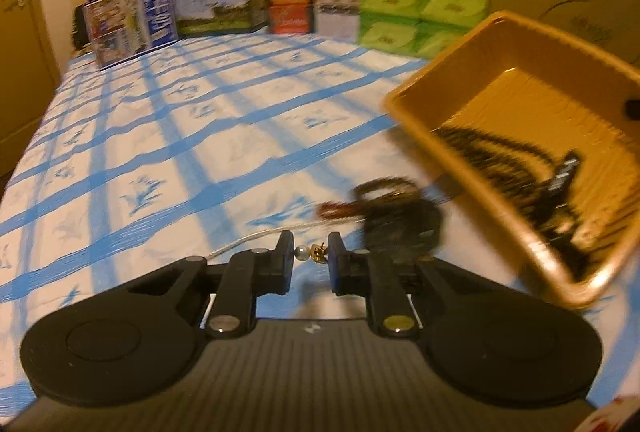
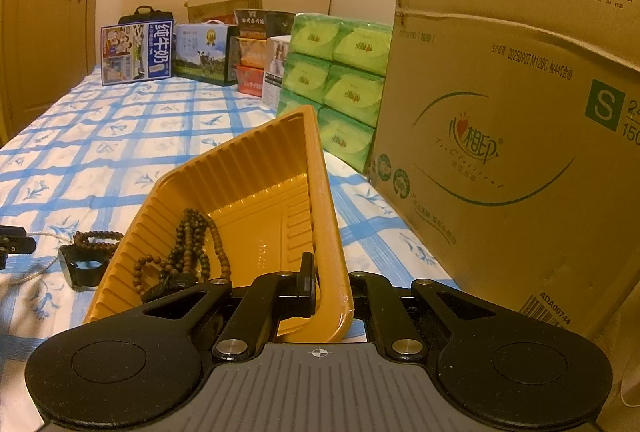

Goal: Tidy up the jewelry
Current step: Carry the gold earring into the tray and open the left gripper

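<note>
Overhead-lit, the checked bedspread bears boxes; right claw clamps the tilted yellow tray.

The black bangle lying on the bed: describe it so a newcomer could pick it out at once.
Start at the blue-checked bedsheet and find the tilted yellow tray that the right tongs grip by its rim. Just outside the tray's left wall, on the sheet, lies the black bangle. It is one broad, glossy, solid band, unlike the brown bead bracelet touching it and the pale cord alongside.

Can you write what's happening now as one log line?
left tool: shut on pearl piece | right tool: shut on yellow tray rim, tilted | inside: bead strands
</note>
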`<move>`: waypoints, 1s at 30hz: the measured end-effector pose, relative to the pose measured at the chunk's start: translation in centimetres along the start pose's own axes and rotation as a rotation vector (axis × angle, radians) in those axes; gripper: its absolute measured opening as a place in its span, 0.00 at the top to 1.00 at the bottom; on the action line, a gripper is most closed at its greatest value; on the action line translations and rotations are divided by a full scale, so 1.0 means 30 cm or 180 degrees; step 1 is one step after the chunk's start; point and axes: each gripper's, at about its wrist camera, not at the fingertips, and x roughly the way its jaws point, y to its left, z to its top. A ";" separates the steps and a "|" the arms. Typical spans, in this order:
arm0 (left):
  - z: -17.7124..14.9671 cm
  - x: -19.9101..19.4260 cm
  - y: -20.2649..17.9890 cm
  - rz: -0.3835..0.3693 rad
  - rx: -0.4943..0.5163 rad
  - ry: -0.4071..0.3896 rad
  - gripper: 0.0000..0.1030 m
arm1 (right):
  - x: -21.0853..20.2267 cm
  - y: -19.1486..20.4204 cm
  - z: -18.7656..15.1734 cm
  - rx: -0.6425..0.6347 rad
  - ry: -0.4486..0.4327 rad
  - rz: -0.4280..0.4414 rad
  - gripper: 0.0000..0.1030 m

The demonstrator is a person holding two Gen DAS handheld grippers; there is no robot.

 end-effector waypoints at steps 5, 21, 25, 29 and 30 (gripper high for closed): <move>0.038 -0.047 -0.127 -0.0407 0.0035 -0.0115 0.85 | -0.001 0.005 0.000 -0.0004 -0.0001 0.0000 0.95; 0.070 -0.040 -0.426 -0.1062 0.0296 -0.0138 0.85 | -0.006 0.006 0.005 0.0020 -0.0007 0.0010 0.95; 0.072 -0.033 -0.427 -0.1034 0.0289 -0.0107 0.82 | -0.007 0.006 0.005 0.0020 -0.0006 0.0010 0.95; 0.071 -0.040 -0.415 -0.1004 0.0280 -0.0124 0.75 | -0.007 0.007 0.004 0.0018 -0.0009 0.0007 0.95; 0.071 -0.043 -0.411 -0.0986 0.0282 -0.0131 0.75 | -0.007 0.006 0.005 0.0022 -0.0007 0.0008 0.95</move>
